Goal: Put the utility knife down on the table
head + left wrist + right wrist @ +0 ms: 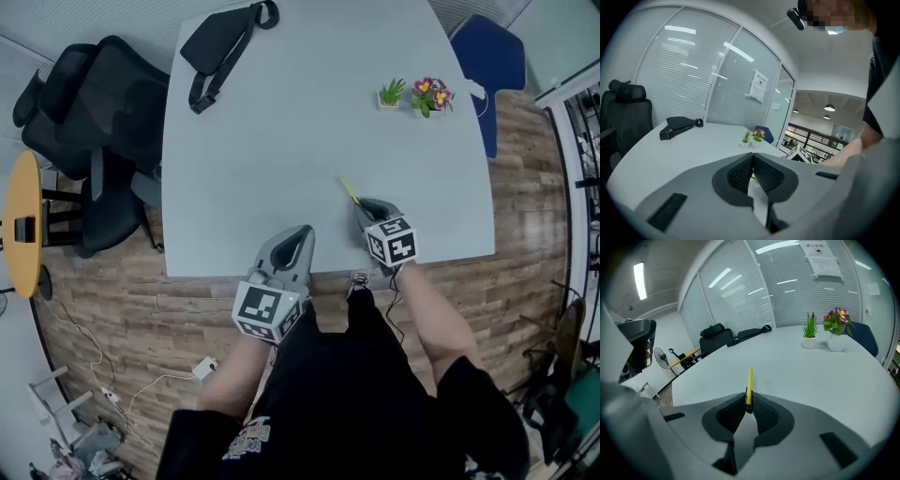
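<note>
Right gripper (pixel 749 401): jaws clenched on the black butt end of the utility knife (pixel 749 384). The yellow body sticks straight out ahead of the jaws.

- Knife sits over the table (pixel 281 141), near its front edge, right of centre. In the head view the knife (pixel 349 190) points away from the person, angled slightly left toward the table's middle.
- It looks to be held just off the tabletop; contact at the tip is hard to judge from these angles.
- Left gripper (pixel 752 161): jaws pressed together, nothing between them. In the head view it hangs at the table's front edge (pixel 302 232), apart from the right gripper (pixel 361 203).
- Black bag (pixel 220 42) with strap at the table's far left corner.
- Small green plant (pixel 392 92) and flowering plant (pixel 431 96) side by side at the table's far right.
- Black office chair (pixel 94 122) off the table's left side; blue chair (pixel 487 56) off its far right corner.
</note>
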`<state>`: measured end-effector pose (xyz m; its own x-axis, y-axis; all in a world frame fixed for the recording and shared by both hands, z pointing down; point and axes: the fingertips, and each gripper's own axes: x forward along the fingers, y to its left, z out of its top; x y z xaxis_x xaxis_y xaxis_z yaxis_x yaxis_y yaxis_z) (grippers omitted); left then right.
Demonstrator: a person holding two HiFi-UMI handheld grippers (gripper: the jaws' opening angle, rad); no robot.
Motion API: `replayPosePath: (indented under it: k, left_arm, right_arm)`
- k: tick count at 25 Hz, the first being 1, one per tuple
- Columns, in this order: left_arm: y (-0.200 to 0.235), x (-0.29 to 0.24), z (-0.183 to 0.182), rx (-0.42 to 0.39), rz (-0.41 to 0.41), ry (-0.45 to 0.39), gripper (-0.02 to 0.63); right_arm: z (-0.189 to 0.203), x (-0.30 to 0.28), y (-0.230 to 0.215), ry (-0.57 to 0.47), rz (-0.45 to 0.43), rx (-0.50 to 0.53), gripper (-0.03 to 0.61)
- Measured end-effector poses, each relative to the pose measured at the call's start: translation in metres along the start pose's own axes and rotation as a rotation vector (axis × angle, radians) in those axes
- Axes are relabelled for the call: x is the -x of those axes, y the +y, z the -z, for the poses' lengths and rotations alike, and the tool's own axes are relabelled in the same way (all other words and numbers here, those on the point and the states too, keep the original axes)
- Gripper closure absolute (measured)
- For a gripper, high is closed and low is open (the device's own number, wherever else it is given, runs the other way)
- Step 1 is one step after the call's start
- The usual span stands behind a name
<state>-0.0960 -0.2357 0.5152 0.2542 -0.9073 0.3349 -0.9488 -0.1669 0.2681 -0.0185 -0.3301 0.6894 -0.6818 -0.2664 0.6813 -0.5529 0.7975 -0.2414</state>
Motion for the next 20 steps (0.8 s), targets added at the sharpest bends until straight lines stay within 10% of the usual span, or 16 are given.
replayPosePath:
  k: [20]
  left_arm:
    - [0.023, -0.013, 0.007, 0.036, 0.017, 0.023, 0.609]
  right_arm:
    - [0.017, -0.03, -0.007, 0.104, 0.027, 0.009, 0.513]
